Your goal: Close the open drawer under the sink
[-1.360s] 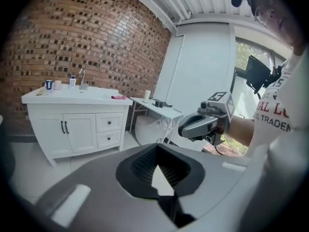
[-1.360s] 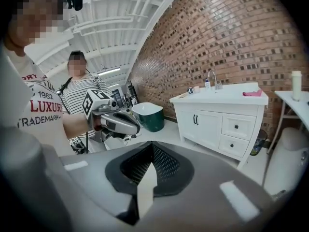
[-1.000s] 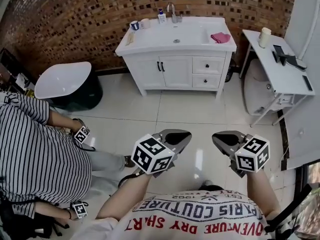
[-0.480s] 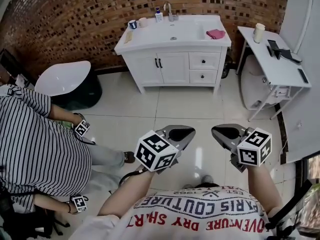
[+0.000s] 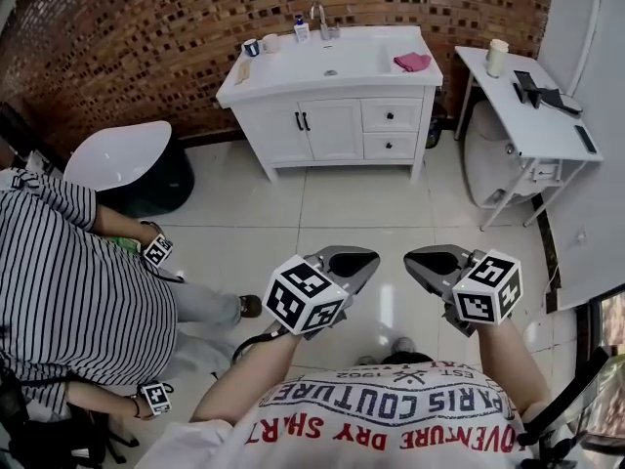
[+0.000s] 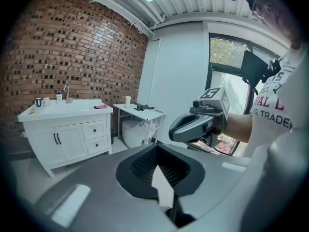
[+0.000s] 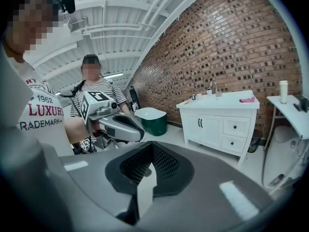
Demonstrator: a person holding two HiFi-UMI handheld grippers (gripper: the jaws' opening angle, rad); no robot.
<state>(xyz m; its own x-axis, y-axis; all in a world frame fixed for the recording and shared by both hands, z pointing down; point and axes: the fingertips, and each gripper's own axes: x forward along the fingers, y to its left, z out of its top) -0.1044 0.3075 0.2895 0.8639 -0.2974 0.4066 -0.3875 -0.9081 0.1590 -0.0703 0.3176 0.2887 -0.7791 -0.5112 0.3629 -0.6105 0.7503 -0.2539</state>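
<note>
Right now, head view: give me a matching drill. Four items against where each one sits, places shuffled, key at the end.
Items:
1 pink cloth
2 mug
3 white cup
4 tub

Places, as seen in the head view:
A on the side table
B on the floor, left of the cabinet
C on the countertop, right of the basin
D on the countertop, back left corner

Pairs: 1-C, 2-D, 3-A, 4-B
</note>
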